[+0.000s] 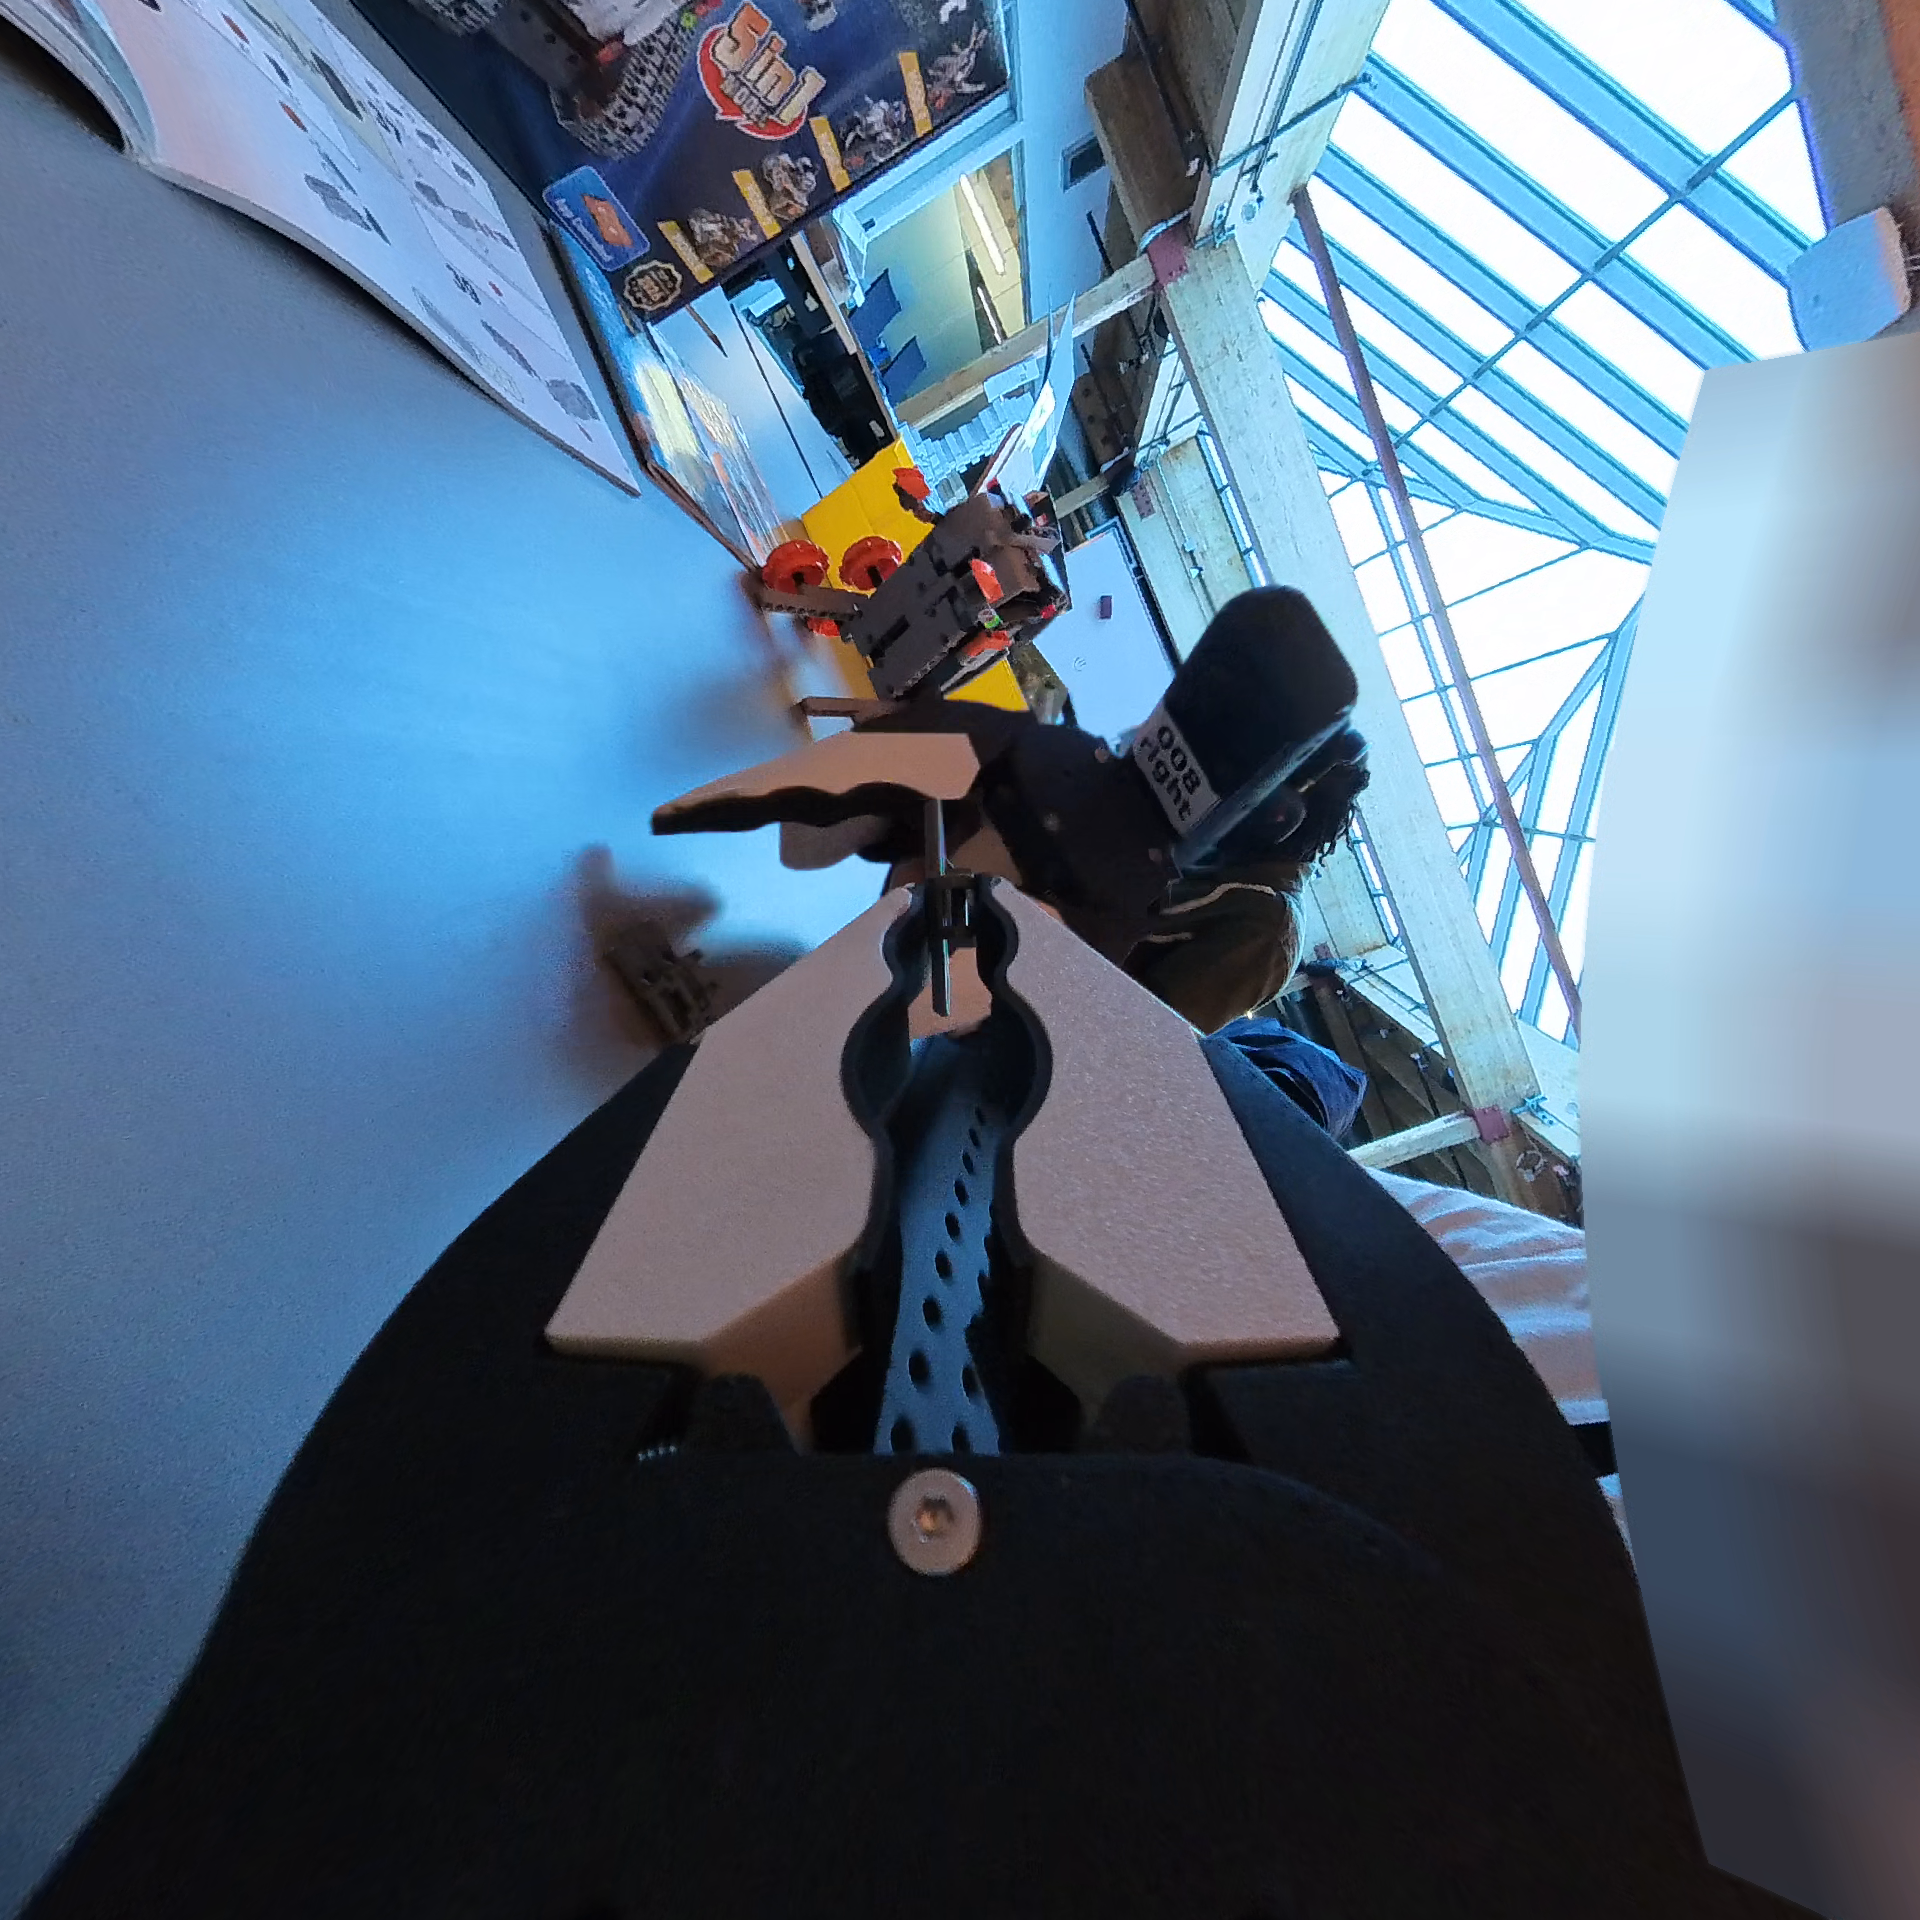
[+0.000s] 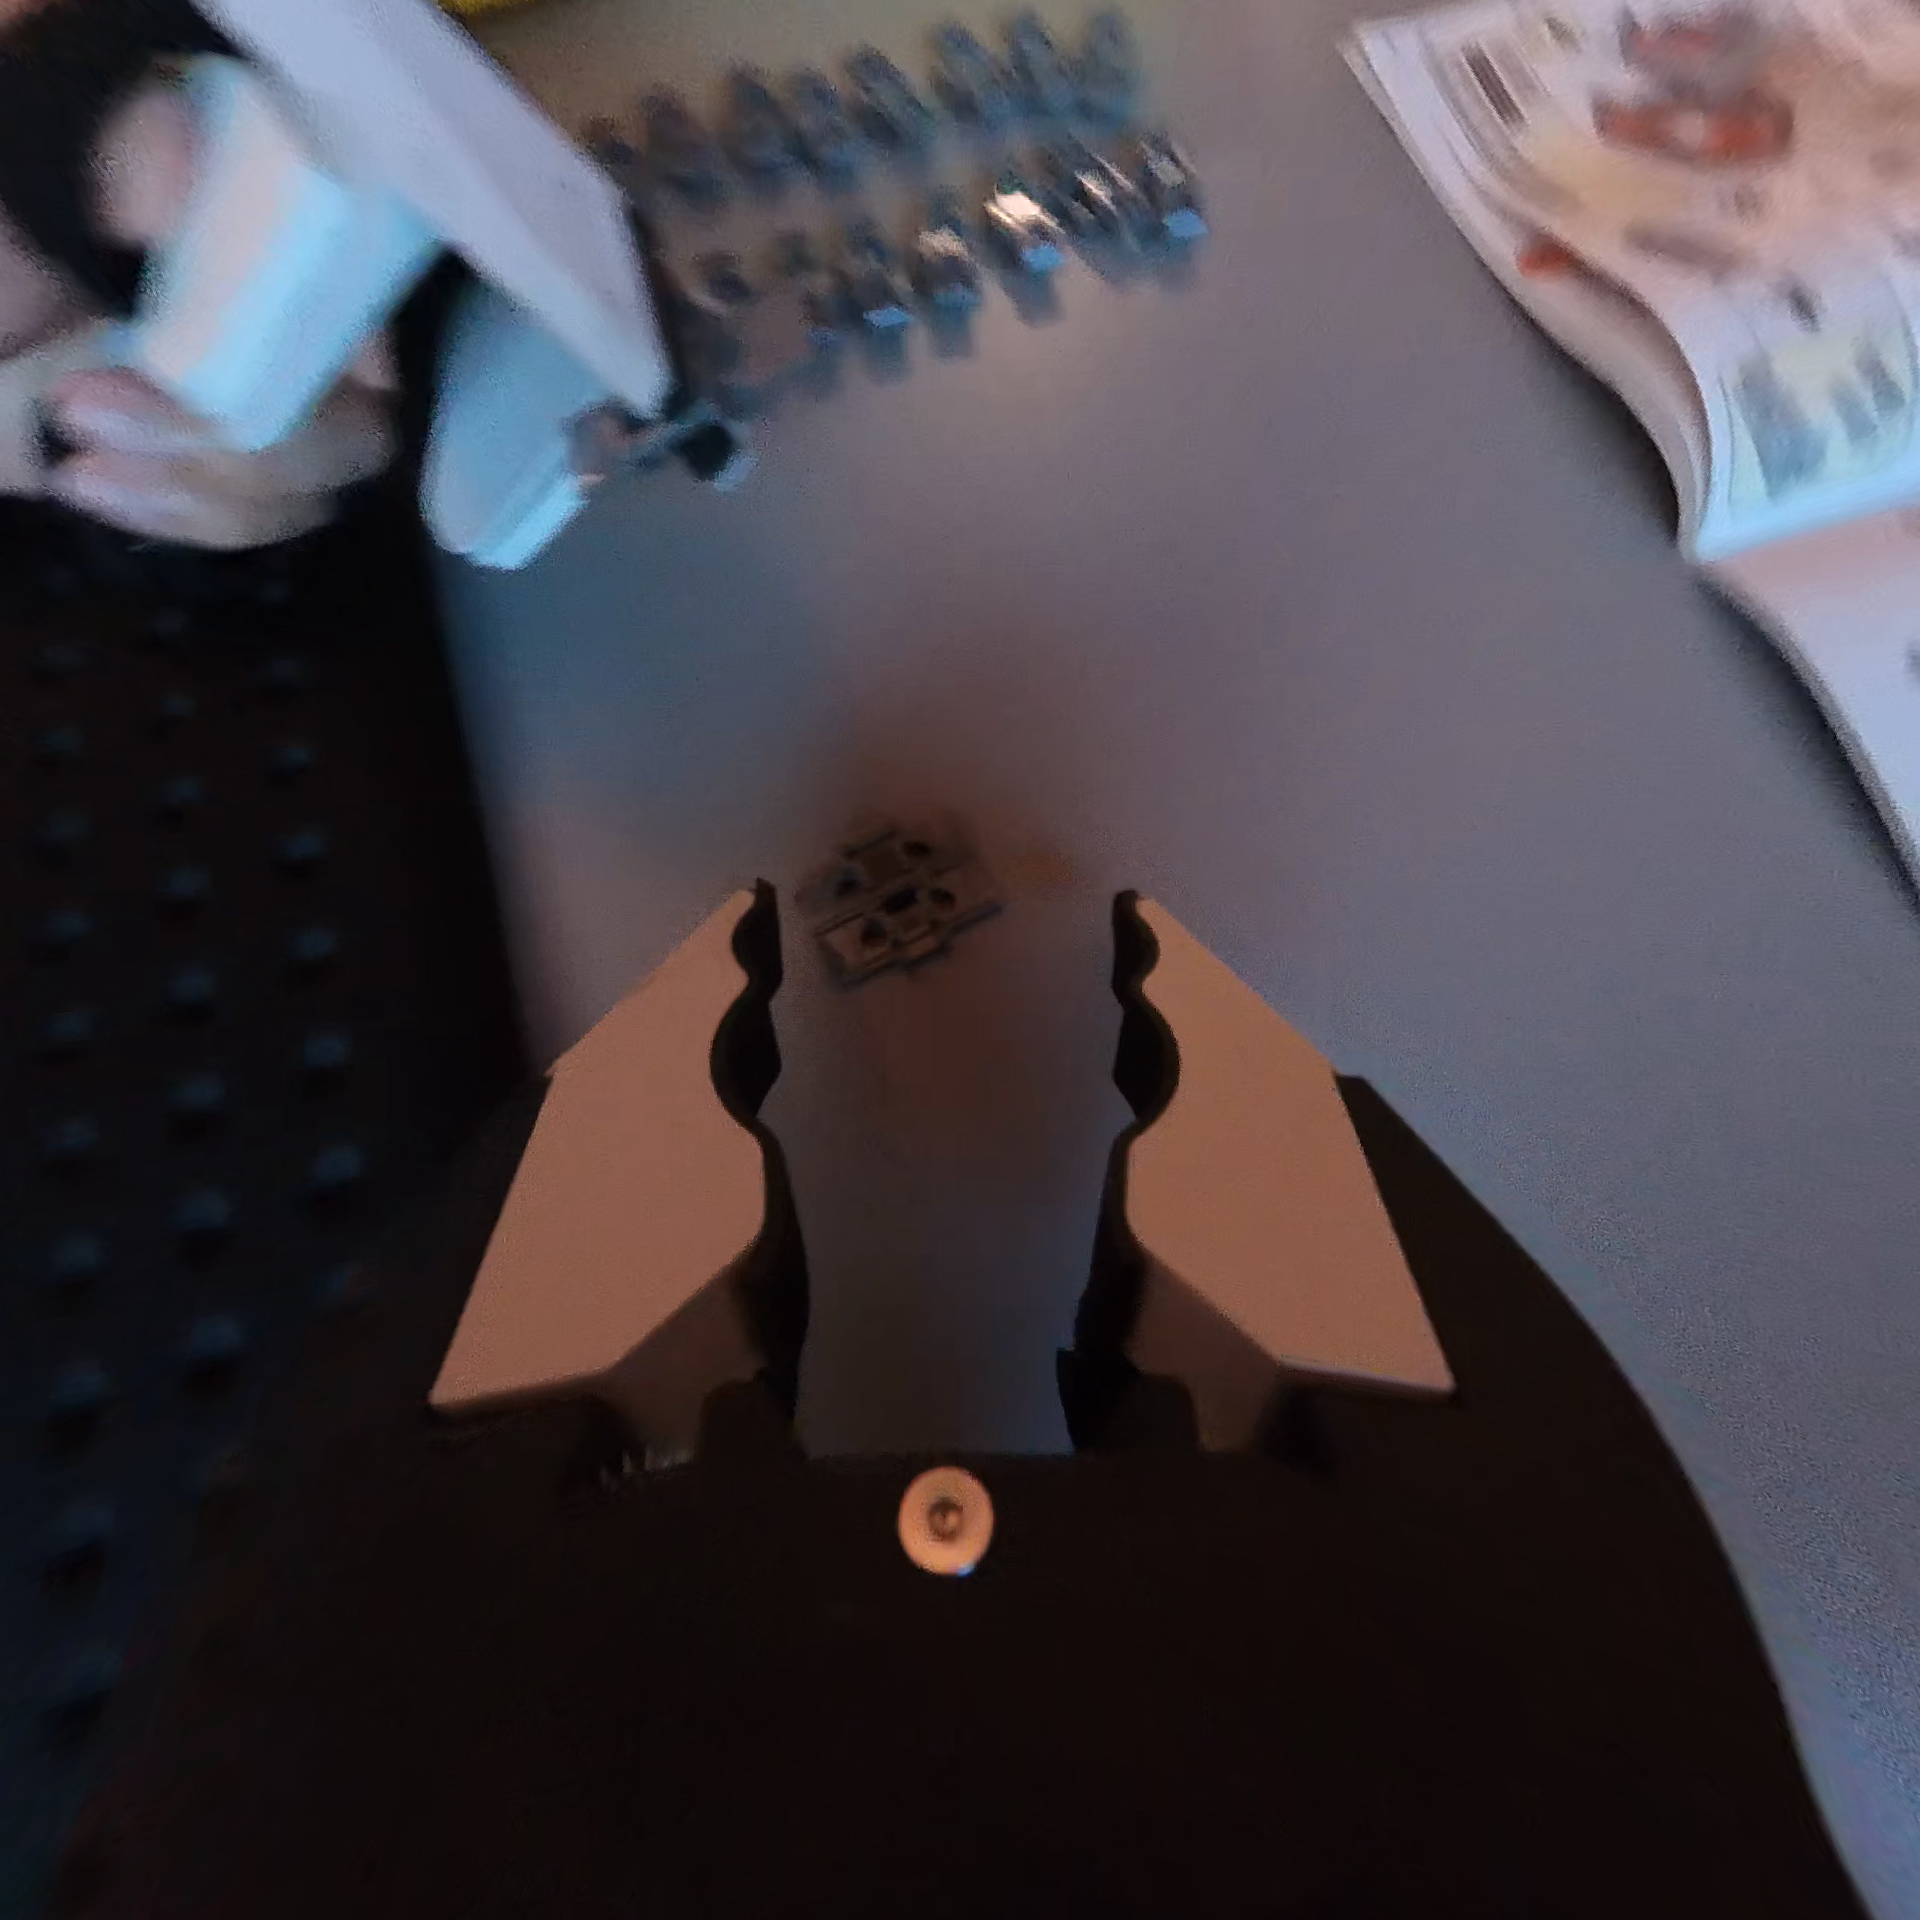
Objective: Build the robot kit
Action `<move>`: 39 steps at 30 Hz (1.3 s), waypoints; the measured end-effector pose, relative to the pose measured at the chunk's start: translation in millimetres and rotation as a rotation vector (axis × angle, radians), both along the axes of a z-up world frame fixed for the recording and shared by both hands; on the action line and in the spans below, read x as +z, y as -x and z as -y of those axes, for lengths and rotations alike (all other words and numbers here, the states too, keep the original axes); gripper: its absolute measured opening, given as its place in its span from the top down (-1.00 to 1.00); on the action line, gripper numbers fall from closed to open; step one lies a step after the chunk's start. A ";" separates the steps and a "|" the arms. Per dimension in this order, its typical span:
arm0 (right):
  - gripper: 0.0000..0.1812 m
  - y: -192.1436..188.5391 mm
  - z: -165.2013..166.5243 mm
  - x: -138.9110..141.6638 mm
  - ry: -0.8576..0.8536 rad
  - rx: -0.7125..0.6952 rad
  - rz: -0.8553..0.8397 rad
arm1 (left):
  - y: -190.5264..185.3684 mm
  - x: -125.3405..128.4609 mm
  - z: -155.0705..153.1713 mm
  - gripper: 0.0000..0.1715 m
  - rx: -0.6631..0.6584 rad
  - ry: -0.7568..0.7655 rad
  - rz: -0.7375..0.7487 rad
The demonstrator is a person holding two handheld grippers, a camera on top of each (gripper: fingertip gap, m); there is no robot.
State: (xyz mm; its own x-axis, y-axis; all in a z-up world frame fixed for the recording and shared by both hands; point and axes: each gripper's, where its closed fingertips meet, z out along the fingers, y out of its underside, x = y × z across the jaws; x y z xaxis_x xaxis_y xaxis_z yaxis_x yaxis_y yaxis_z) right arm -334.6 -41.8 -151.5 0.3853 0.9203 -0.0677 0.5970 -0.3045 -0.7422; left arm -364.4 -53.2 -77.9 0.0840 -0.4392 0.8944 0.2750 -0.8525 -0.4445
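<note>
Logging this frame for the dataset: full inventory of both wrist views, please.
thin pin: one, dark, clamped at the left fingertips
small flat part: one, grey, on the table just beyond the right fingertips
row of small parts: several, grey, blurred, far side of table
open booklet: one, white printed, table's right edge
toy box: one, dark blue, behind booklet
brick model: one, dark grey with orange wheels
table: one, grey
left gripper: shut on pin
right gripper: open, empty
</note>
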 end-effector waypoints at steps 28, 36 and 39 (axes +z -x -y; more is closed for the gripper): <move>0.63 -12.0 -2.5 -9.7 -0.046 -0.196 0.112 | -2.4 1.8 4.2 0.94 -0.038 0.010 0.026; 0.68 -14.3 -3.4 9.7 -0.013 -0.081 0.042 | -2.0 3.3 5.1 0.94 -0.046 0.013 0.042; 0.71 -7.5 -9.6 10.6 -0.087 0.004 0.040 | -1.8 3.4 5.3 0.94 -0.047 0.014 0.044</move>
